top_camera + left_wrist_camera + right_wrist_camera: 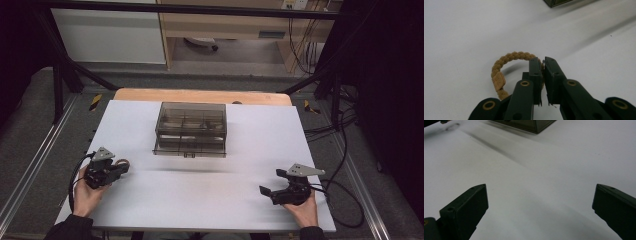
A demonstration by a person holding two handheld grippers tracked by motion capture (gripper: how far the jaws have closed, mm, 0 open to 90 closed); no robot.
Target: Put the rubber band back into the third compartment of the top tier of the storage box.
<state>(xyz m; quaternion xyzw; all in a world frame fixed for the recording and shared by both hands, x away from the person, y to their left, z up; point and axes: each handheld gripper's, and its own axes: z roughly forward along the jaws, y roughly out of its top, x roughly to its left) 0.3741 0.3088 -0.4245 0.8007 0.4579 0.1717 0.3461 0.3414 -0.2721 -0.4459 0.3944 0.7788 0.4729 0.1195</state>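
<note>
A tan braided bracelet point(506, 60) with a small square tag loops out to the left of my left gripper point(543, 62), whose jaws are shut on its cord. In the high view that gripper point(121, 167) rests at the table's left edge with the bracelet point(122, 162) at its tip. My right gripper point(272, 182) lies near the front right of the table, jaws wide apart with nothing between them point(540, 192). A smoky transparent compartment box point(190, 128) stands closed at the middle of the white table point(200, 190), well beyond both grippers.
The box's corner point(534, 126) shows at the top of the right gripper view. Black cables point(345, 200) trail off the table's right side. A metal frame point(60, 75) and a wooden shelf unit point(225, 25) stand behind the table.
</note>
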